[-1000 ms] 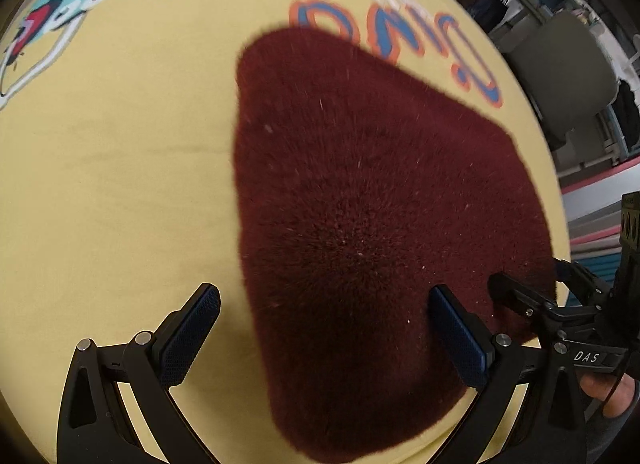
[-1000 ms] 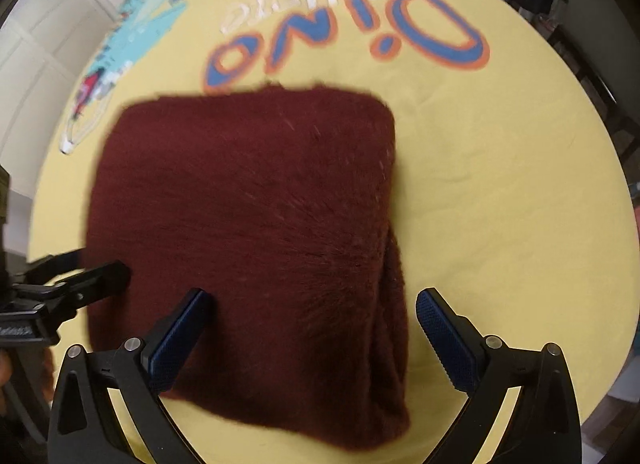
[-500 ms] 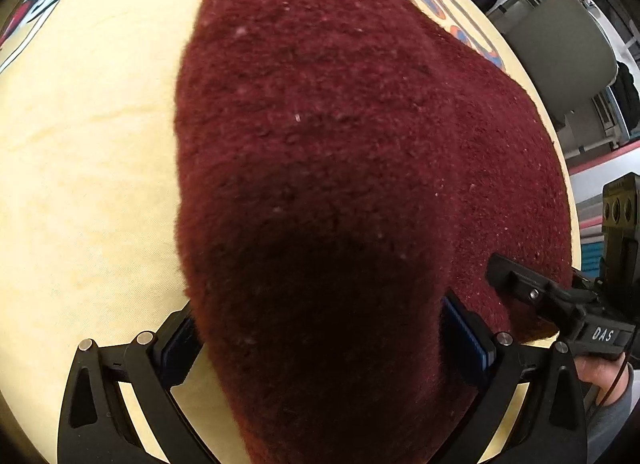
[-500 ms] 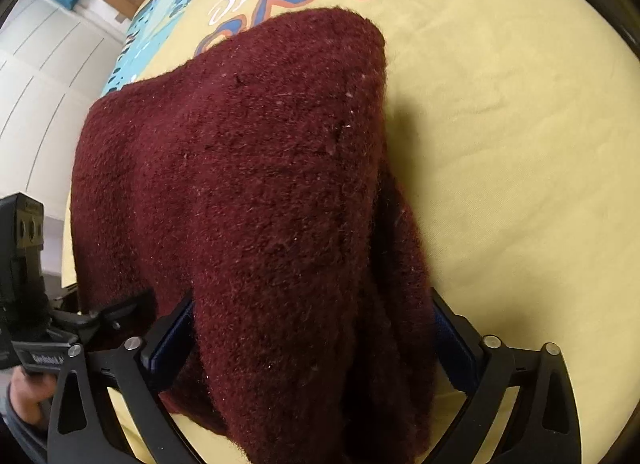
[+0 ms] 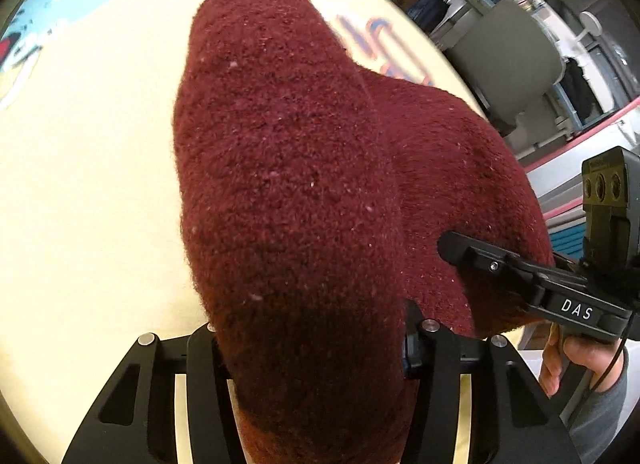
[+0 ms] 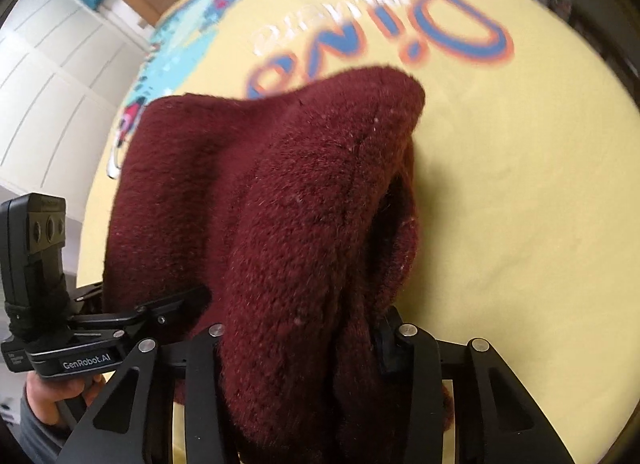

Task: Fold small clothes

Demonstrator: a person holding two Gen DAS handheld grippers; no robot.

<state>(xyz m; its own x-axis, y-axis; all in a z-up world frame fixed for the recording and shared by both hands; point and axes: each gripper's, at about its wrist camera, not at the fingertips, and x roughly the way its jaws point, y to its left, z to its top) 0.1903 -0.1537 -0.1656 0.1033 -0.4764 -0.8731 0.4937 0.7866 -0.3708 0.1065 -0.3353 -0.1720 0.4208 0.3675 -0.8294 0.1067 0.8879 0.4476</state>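
Left wrist view: the left claw [image 5: 308, 348] is closing its jaws on the near edge of a fuzzy dark-red knitted garment [image 5: 304, 192], which is bunching up between the pads and humping away ahead of the fingers.
Off to its right: the right claw [image 5: 452, 248] is biting the same edge, a hand [image 5: 576, 360] gripping its handle.
Underneath: yellow printed cloth [image 5: 80, 192].

Right wrist view: the right claw [image 6: 296, 338] is closing too, the red knit [image 6: 280, 204] wedging between its jaws.
Off to its left: the left claw [image 6: 192, 296] is pinching the same edge.
Beyond: blue-orange "Dino" lettering [image 6: 440, 28] on the yellow cloth [image 6: 520, 184].
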